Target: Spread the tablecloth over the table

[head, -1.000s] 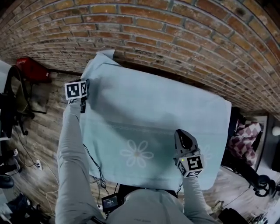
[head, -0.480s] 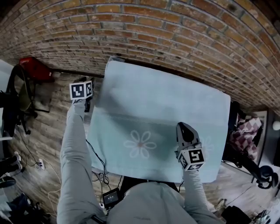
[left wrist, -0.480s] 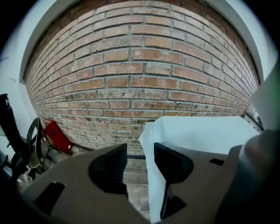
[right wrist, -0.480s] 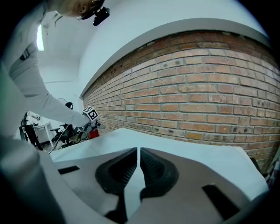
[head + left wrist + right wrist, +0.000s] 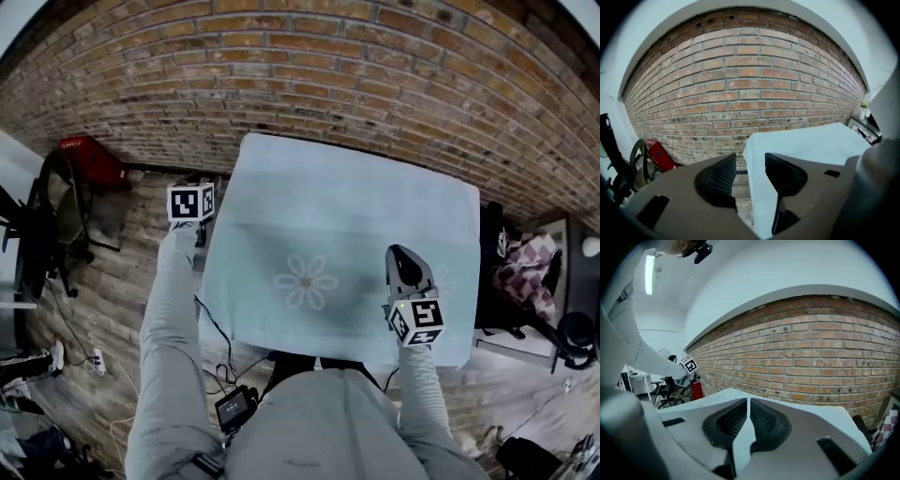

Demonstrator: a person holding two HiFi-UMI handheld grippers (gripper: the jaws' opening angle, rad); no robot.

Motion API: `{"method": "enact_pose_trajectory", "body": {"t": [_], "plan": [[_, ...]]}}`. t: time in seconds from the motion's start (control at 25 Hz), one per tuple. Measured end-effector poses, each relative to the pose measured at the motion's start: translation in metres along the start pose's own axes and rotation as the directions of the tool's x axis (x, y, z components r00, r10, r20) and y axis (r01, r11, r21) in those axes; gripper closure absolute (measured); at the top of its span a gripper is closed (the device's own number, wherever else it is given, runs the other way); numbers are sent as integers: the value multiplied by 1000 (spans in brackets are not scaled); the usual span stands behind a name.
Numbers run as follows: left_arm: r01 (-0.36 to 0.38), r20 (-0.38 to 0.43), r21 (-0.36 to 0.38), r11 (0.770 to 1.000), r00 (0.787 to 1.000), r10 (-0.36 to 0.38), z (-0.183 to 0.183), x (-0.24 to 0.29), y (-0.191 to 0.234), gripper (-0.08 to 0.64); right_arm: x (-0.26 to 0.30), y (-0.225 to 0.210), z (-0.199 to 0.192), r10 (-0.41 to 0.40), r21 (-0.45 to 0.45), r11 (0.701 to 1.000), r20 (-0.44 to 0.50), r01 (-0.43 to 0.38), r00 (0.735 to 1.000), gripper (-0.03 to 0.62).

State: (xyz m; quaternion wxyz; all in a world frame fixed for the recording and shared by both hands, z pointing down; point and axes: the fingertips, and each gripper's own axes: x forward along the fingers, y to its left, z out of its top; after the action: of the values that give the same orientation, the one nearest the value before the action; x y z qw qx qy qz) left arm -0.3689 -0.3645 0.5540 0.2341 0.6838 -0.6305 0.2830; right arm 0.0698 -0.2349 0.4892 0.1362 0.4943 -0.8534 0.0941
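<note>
Tablecloth (image 5: 356, 206) is laid flat over the table top; the table itself is hidden beneath it. All four corners of the top are covered. In the left gripper view the cloth is seen hanging down over the left edge. The far edge is set close to the brick wall (image 5: 375, 75). A flower print (image 5: 307, 281) is placed slightly left of centre, toward the near edge.

Left gripper (image 5: 750, 159) is held just off the left edge, near the far-left corner, apart from the cloth. Its jaws are spread and nothing is gripped. Only the hanging side of the cloth and the floor are seen through the gap.

Right gripper (image 5: 748, 401) is held over the near-right corner area, tips pointed toward the wall. Its jaws are pressed nearly together, and a thin strip of the tablecloth is pinched between the pads.

Off the table, a red object (image 5: 89, 155) is stood on the wood floor (image 5: 122, 281) by the wall, beyond the far-left corner. A black chair (image 5: 52, 211) is placed beside it. Checked fabric (image 5: 520, 272) is seen past the right edge.
</note>
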Motion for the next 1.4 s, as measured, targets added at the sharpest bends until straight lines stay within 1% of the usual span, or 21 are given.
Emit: {"method": "enact_pose_trajectory", "body": {"t": [0.16,0.28,0.4,0.52,0.64,0.72,0.8,0.96,1.08,1.16,1.24,1.32,1.4], "plan": [[24,88,48,999,996,-28,14,-37,-31,364,-27,-3,22,-35,-21,999,60,36,998,568],[43,147,123,992,987,-61,24,-63,-64,364,-46,-5,38,-54,-46,997,99,59,994,568],[53,200,203,978,975,-94,32,-92,-99,364,-65,-10,50,-71,-59,995,130,79,989,568],[63,262,244,968,957,-128,42,-123,-136,365,-84,-20,58,-81,-59,994,155,91,985,568],[76,328,265,961,930,-164,53,-159,-173,365,-103,-31,64,-79,-61,994,179,91,981,568],[91,369,277,957,909,-193,60,-182,-199,364,-117,-39,69,-79,-60,994,193,92,978,568],[123,407,280,952,883,-234,65,-205,-227,364,-133,-46,76,-83,-60,993,207,97,975,568],[194,476,282,940,822,-313,71,-243,-286,365,-161,-63,90,-109,-79,988,244,132,963,568],[233,504,278,932,790,-348,68,-259,-328,365,-179,-78,90,-121,-66,988,252,142,960,568],[281,503,285,916,770,-393,62,-265,-358,365,-194,-90,86,-129,-66,986,249,150,960,568],[339,488,302,891,748,-450,53,-270,-386,365,-207,-99,80,-137,-67,985,246,158,960,568],[383,475,311,870,730,-492,45,-275,-406,365,-217,-105,74,-144,-67,984,241,164,960,568],[407,474,305,861,720,-508,38,-281,-415,367,-224,-105,71,-141,-69,984,240,162,961,568]]}}
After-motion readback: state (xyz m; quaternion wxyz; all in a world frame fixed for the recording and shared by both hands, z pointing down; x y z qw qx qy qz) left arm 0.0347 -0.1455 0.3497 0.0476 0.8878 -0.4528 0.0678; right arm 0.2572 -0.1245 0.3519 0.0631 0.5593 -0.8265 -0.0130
